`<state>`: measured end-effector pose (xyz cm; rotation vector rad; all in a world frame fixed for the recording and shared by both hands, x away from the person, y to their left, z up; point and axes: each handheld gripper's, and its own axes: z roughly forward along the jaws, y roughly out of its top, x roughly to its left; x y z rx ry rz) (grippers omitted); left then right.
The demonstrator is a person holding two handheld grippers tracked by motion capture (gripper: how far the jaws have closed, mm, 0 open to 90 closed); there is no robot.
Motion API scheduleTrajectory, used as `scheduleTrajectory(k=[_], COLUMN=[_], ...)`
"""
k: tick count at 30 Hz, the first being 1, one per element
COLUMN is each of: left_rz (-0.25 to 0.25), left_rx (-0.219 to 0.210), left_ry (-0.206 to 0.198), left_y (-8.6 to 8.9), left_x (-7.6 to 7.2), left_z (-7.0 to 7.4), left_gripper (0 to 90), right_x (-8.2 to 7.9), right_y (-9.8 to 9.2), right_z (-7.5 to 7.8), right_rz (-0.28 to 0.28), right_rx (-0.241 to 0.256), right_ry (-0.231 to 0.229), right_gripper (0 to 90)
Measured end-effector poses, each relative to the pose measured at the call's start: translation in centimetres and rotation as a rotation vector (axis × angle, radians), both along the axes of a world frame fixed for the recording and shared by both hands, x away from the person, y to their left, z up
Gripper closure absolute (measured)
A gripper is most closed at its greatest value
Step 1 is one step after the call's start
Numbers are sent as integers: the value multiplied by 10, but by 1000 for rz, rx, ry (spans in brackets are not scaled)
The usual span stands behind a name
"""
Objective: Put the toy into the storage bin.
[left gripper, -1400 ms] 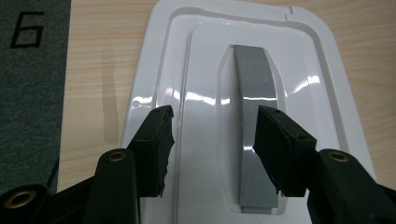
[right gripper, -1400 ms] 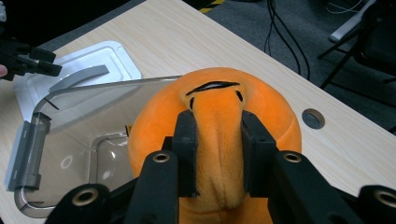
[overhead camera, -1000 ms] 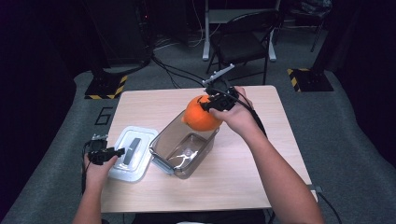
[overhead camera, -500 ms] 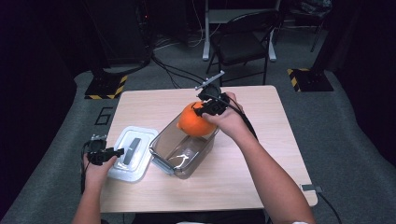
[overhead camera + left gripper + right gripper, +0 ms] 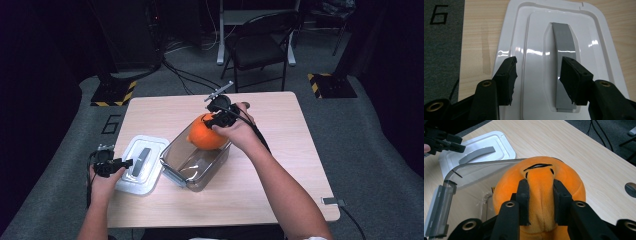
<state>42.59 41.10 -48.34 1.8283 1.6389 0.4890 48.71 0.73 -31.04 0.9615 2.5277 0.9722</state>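
right claw (image 5: 540,202) clamped on round orange plush toy (image 5: 207,134); clear rectangular plastic container (image 5: 192,167) lies directly below. left claw (image 5: 537,75) apart over white lid (image 5: 534,32).

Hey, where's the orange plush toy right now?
In the high view the orange plush toy is pinched in the right gripper, above the far end of the clear container at the table's middle.
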Motion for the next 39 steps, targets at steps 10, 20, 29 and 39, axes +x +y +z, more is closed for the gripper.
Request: scheduleTrajectory(k=[10, 20, 29, 39], left_rz=[1, 0, 4, -1], left_rx=[-2, 2, 0, 5], left_ry=[-2, -1, -3, 3], left_y=[1, 1, 0, 0], left_x=[-1, -1, -1, 0], left_z=[1, 0, -1, -1], left_gripper=[467, 466, 467, 467], right_x=[2, 2, 3, 5], right_y=[3, 7, 8, 9], right_z=[-12, -27, -34, -47], right_rz=[4, 10, 4, 1], right_rx=[13, -3, 5, -8], right_ry=[9, 15, 21, 51], right_gripper=[706, 696, 692, 681])
